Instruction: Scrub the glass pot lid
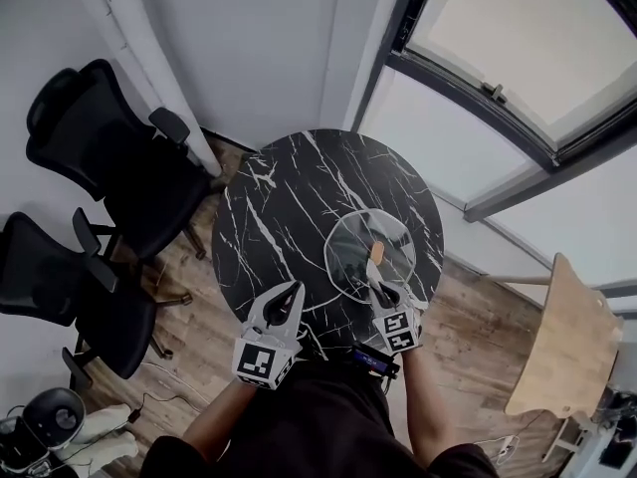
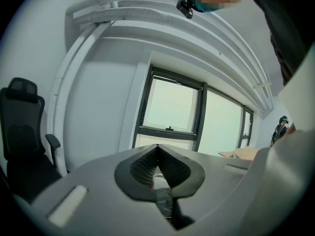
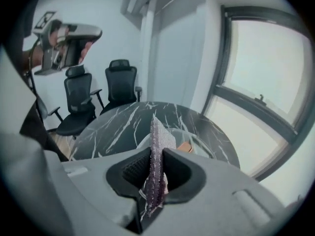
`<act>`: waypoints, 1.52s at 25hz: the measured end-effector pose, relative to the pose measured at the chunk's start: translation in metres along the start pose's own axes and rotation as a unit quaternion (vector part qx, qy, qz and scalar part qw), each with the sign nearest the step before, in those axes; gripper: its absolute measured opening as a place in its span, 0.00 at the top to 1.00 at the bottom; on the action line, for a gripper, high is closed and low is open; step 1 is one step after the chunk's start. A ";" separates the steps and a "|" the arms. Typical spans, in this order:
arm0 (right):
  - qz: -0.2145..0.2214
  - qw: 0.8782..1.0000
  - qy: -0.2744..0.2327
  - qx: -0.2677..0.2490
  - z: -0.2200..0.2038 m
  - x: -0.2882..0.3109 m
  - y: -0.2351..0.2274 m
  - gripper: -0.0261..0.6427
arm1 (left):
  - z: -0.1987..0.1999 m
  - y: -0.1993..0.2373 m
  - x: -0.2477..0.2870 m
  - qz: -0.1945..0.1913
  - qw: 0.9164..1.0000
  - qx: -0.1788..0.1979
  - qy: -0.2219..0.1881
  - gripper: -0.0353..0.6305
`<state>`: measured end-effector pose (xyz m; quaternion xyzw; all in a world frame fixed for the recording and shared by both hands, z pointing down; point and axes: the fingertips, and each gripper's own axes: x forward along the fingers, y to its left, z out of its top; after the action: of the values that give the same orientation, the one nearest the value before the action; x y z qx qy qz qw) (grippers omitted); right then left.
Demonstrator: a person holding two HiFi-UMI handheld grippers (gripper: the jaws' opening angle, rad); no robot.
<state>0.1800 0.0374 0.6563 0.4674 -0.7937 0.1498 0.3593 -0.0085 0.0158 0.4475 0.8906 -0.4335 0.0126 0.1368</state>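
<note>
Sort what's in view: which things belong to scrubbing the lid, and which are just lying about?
For the job: glass pot lid on the marble table; scrubbing cloth clamped in the right gripper; left gripper, jaws together, empty.
Lying about: black office chairs; wooden tabletop; window.

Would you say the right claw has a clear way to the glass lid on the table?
Probably yes: the right claw, gripping a scrubbing cloth, sits at the near rim of the glass lid, nothing visible between them.
</note>
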 end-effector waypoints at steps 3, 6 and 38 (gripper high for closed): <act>-0.024 0.997 -0.061 0.034 0.042 -0.023 -0.010 0.86 | 0.010 -0.003 0.001 -0.008 1.000 0.004 0.001 0.94; -0.041 0.992 -0.104 0.055 0.077 -0.041 -0.018 0.86 | 0.020 -0.004 0.005 -0.015 1.000 0.002 -0.011 0.94; -0.115 0.927 -0.329 0.137 0.168 -0.196 0.018 0.87 | 0.076 -0.044 0.000 -0.046 0.996 0.021 -0.079 0.94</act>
<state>0.1526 0.0747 0.4016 0.6233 -0.7798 0.0524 0.0257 0.0180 0.0222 0.3637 0.9106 -0.4008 -0.0551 0.0841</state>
